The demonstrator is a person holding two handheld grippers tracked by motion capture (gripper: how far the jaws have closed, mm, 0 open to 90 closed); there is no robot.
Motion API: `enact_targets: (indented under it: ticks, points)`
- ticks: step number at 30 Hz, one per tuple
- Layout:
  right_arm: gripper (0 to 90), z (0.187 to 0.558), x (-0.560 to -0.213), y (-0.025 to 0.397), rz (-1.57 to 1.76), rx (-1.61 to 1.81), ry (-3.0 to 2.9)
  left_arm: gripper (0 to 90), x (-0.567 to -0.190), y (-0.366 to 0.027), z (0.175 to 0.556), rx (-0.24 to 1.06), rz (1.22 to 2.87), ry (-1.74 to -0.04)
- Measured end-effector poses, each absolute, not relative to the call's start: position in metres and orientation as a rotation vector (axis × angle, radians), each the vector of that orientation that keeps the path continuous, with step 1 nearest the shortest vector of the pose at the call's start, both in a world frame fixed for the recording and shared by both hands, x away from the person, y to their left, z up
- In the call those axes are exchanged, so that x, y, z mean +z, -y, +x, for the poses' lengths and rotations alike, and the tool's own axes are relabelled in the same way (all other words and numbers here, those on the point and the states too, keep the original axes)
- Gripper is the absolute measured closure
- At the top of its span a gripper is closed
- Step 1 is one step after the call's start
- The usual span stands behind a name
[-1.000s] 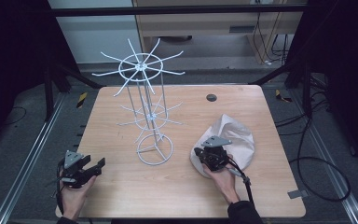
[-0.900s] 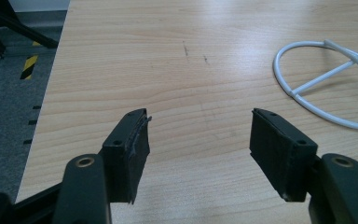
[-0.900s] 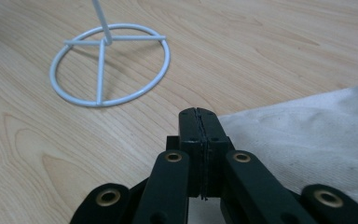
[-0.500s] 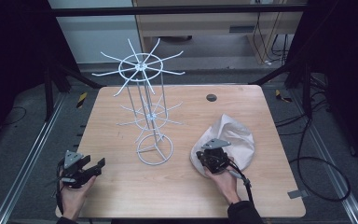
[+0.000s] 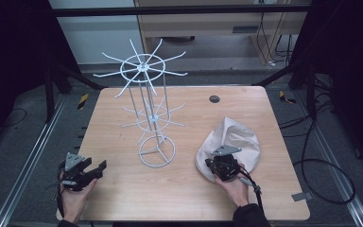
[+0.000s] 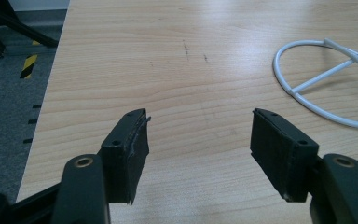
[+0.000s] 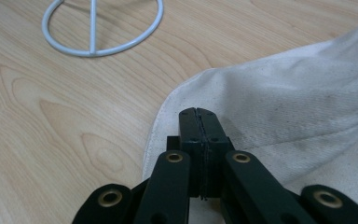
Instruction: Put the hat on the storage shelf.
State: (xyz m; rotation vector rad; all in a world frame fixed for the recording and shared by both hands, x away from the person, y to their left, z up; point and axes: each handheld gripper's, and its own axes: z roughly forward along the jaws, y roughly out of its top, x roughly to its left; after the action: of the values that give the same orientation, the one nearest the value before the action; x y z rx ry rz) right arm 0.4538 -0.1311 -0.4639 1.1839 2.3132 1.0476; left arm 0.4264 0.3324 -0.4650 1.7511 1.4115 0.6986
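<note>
The right gripper (image 7: 198,114) sits at the near left edge of a cream cloth (image 5: 236,139) on the right side of the wooden table (image 5: 123,113), its jaws pressed together with nothing visibly between them. The left gripper (image 6: 198,135) rests near the table's near left corner, jaws wide apart over bare wood. A white wire rack (image 5: 149,113) stands between them.
</note>
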Motion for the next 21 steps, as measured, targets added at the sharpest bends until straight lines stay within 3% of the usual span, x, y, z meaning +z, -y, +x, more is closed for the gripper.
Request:
enact_targets:
  ticks: [21]
  points:
    - [90.0, 0.418, -0.462, 0.176, 1.220, 1.039, -2.310, 36.2, -0.465, -0.332, 0.426, 0.703, 1.756, -1.413]
